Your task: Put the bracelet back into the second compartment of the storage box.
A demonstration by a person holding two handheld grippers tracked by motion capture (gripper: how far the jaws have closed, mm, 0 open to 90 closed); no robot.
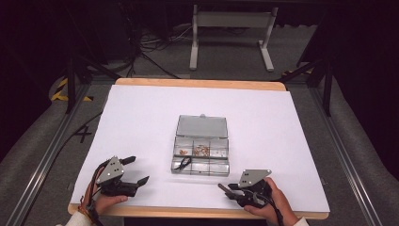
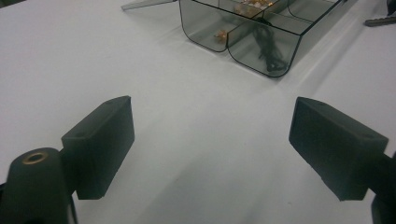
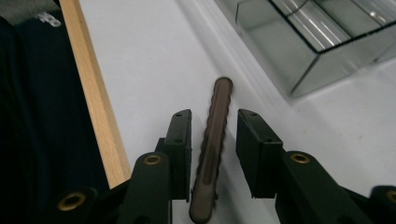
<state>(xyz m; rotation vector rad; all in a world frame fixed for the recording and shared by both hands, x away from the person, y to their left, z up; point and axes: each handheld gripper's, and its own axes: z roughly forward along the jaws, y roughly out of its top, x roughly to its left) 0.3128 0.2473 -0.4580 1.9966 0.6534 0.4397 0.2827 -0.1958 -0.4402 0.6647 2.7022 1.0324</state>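
A slim brown wavy-edged clip (image 3: 212,140) lies flat on the white table near its front edge, just short of a clear compartment box (image 3: 280,44). My right gripper (image 3: 214,116) straddles the clip, one jaw on each side, with a thin gap showing on both sides, so it is open. From above, the right gripper (image 1: 228,190) sits at the front right and points left toward the box (image 1: 200,172). At the front left, my left gripper (image 1: 139,169) rests with its jaws wide apart and nothing between them (image 2: 212,135).
The box's lid (image 1: 202,126) lies open flat behind it. One compartment holds small orange pieces (image 2: 219,33), another a black tangled item (image 2: 266,51). The table's wooden front edge (image 3: 93,93) runs close beside my right gripper.
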